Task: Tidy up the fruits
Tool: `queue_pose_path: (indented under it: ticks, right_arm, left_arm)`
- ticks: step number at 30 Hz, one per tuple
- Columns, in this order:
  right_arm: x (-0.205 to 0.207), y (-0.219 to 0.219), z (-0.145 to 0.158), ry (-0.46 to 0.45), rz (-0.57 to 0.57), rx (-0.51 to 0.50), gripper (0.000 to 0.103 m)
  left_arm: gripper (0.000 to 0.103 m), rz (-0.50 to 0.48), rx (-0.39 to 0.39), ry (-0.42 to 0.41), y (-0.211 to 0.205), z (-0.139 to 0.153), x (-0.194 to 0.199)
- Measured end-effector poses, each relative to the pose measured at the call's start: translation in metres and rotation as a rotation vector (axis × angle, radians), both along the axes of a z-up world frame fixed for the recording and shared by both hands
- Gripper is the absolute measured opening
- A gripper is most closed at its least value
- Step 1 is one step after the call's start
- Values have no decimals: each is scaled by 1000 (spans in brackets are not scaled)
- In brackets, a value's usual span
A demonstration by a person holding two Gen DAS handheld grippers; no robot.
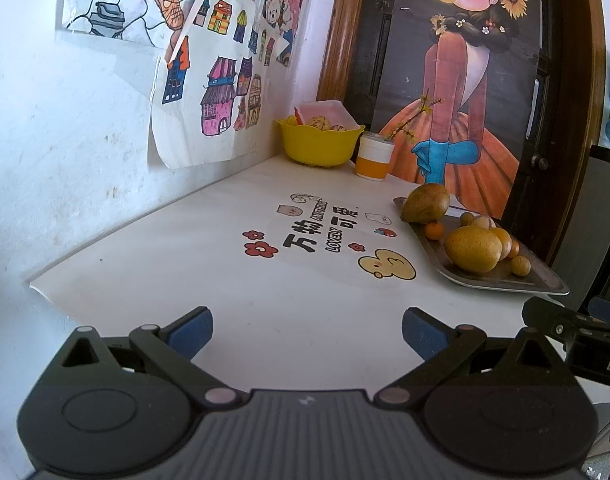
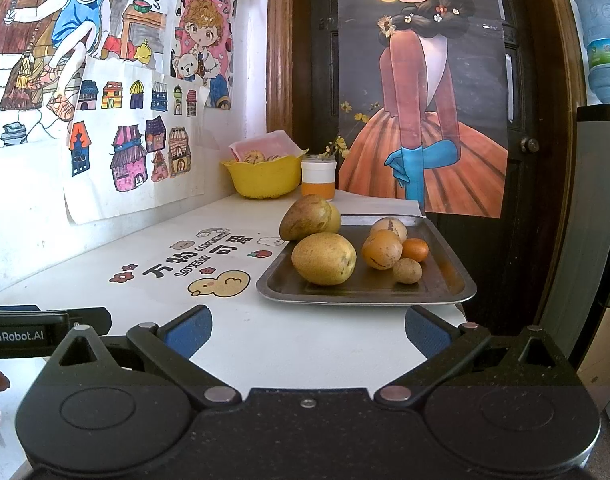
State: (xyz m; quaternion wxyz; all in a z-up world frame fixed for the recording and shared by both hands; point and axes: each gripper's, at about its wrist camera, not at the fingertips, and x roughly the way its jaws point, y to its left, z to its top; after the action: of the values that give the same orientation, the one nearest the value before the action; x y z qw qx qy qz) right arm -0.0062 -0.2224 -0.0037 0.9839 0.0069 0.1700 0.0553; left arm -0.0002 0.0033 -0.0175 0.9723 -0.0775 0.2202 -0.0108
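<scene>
I hold my left hand-held gripper (image 1: 307,334) low over the near part of the white worktop (image 1: 209,280), its two blue-padded fingers (image 1: 191,334) spread wide with nothing between them. My right hand-held gripper (image 2: 307,336) hangs just before the near edge of the tray (image 2: 445,294), equally wide and empty.

The fruits lie on one shallow rectangular metal tray with rounded corners, dull grey and faintly reflective, on the right side of the worktop. From the right wrist view I count seven: one large oval yellow fruit (image 2: 324,258) with a speckled skin nearest me, one large brownish-green oval fruit (image 2: 305,217) resting on the tray's far left rim, one yellowish fruit (image 2: 336,218) mostly hidden behind it, two medium round orange-tan ones (image 2: 382,249) (image 2: 389,229), one small smooth bright orange fruit (image 2: 416,250), and one small tan round fruit (image 2: 407,270). More may sit hidden.

At the far corner stands one yellow plastic bowl (image 2: 265,178) with a scalloped rim, holding at least two pale mottled round items and a pink sheet. Just right of it stands one cylindrical cup (image 2: 318,180), white above, orange below. The worktop is smooth, glossy, printed with cartoon stickers (image 2: 219,282). Coloured drawings (image 2: 133,152) on paper hang on the left wall.
</scene>
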Motion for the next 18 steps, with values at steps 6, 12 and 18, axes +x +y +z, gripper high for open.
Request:
queue_pose_path:
  ticks: [6, 12, 18]
  right_arm:
    - [0, 0, 0, 0, 0, -1, 102]
    - [0, 0, 0, 0, 0, -1, 102]
    - [0, 0, 0, 0, 1, -1, 102]
  left_arm:
    - [103, 0, 2, -1, 0, -1, -2]
    - [103, 0, 1, 0, 0, 0, -2]
    - [103, 0, 0, 0, 0, 0, -2]
